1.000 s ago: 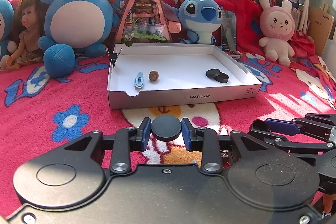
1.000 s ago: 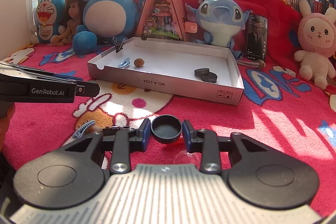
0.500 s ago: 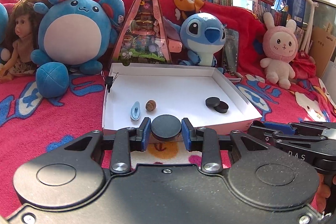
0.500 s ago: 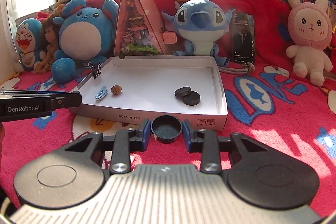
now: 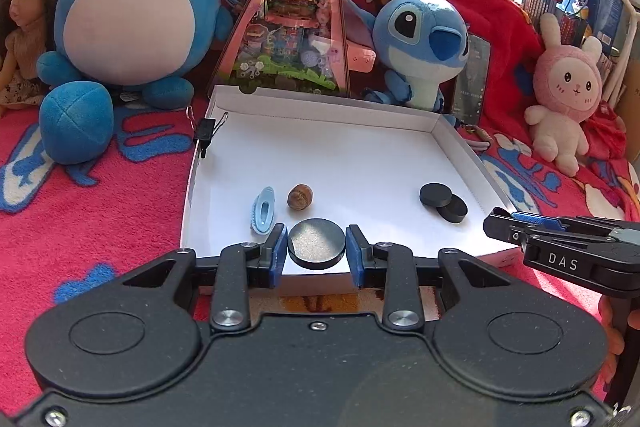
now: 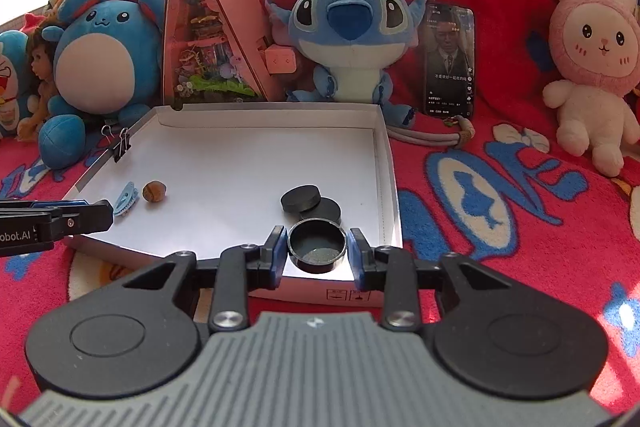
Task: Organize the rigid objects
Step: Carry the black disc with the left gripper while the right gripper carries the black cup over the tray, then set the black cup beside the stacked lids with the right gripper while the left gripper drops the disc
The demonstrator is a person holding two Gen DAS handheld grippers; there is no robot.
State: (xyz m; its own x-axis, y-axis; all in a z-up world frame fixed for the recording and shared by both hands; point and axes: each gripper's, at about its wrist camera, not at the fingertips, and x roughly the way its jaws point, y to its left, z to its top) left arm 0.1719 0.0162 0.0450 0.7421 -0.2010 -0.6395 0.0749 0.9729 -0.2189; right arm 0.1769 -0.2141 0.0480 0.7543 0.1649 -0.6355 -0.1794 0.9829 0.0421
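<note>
Narrowly, left gripper (image 5: 316, 250) clamps black disc (image 5: 316, 243); right gripper (image 6: 317, 250) clamps cap (image 6: 317, 246).

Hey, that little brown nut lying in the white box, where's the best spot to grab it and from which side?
Grip the brown nut across its rounded middle, coming from above. It lies loose on the white box floor beside the blue clip, and it would probably roll from a sideways push.

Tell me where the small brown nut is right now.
In the left wrist view the brown nut lies inside the white box, front left, just right of the blue clip.
</note>
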